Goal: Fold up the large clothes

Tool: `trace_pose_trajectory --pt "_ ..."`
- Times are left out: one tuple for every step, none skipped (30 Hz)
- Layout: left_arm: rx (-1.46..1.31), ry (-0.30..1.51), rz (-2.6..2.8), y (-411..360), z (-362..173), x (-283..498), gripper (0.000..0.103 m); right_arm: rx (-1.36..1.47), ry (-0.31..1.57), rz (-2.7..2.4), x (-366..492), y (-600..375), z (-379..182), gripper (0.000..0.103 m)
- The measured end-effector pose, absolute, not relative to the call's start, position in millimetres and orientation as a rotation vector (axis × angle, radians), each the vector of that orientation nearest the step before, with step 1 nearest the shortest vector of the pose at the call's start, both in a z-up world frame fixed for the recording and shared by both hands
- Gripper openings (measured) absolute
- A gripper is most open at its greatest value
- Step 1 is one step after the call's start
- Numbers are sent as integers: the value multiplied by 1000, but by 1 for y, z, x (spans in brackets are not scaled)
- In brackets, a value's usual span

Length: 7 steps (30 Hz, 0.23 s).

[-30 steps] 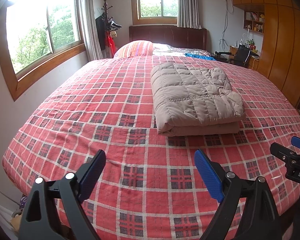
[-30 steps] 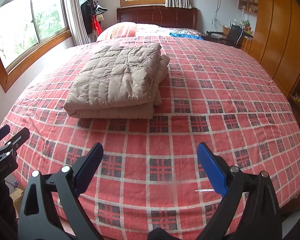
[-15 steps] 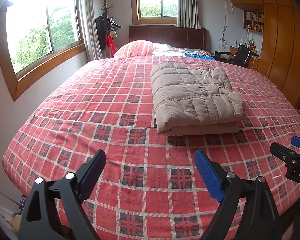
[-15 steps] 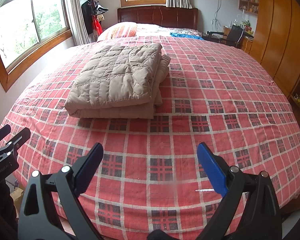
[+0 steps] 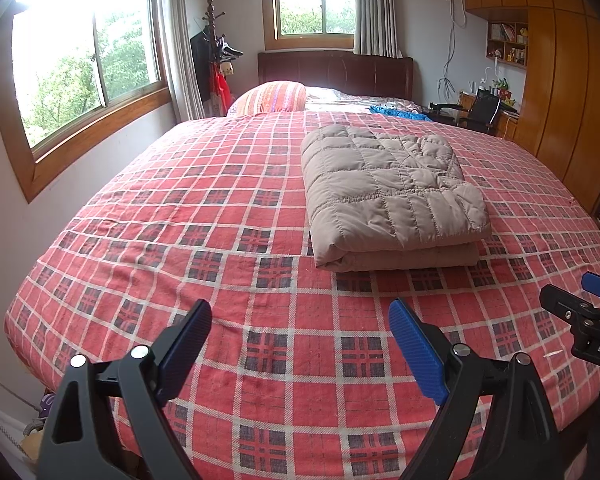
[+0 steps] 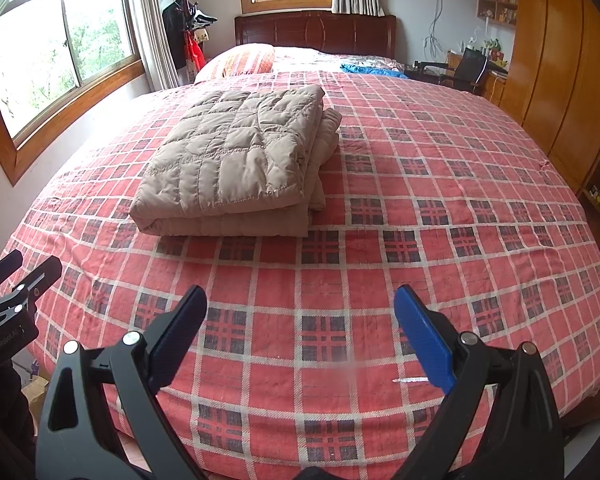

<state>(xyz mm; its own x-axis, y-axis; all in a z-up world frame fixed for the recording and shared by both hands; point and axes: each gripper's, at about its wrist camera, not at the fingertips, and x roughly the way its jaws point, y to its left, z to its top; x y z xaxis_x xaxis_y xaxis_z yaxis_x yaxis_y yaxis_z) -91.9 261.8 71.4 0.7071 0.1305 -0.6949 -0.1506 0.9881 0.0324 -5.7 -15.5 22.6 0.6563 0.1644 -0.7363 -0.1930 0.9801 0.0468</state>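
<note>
The beige quilted coat [image 5: 388, 196] lies folded into a thick rectangular bundle on the bed [image 5: 220, 240], on the red plaid cover, its layers stacked and the folded edge facing me. In my right view the same coat [image 6: 236, 164] sits left of centre, with a lower layer poking out along its right side. Nothing touches it.

My left gripper [image 5: 300, 344] hangs over the near end of the bed, well short of the coat, its blue-padded fingers [image 5: 416, 352] spread wide with nothing between them. My right gripper [image 6: 300, 332] is likewise wide open and empty, over the near edge of the cover. Each gripper shows at the edge of the other's view, side by side and apart.

Beyond the coat, a striped pillow [image 5: 272, 98] rests at the head of the bed against the dark wooden headboard [image 5: 336, 72], with a blue cloth [image 5: 396, 113] just to its right. A window [image 5: 84, 64] runs along the left wall, and wooden wardrobes [image 5: 560, 92] line the right.
</note>
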Motion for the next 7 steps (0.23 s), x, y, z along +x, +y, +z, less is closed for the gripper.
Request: trace_pose_trajectory --pt "-27 770 156 262 71 -92 90 -37 832 206 -5 -17 22 94" --pt "-27 770 156 261 71 -92 90 -38 833 208 -5 -17 22 94" --pt "-27 770 155 261 71 -92 90 -38 834 210 -4 -18 22 94" --pt "-26 770 156 261 71 -92 90 -36 836 211 -4 -18 22 94" --pt "-26 770 156 261 71 -92 90 -35 836 213 -3 -18 22 94" --pt "-26 770 156 261 71 -92 90 -33 836 214 -3 -19 22 94" --pt "-27 770 156 261 71 -92 90 -32 836 214 -3 -19 21 94"
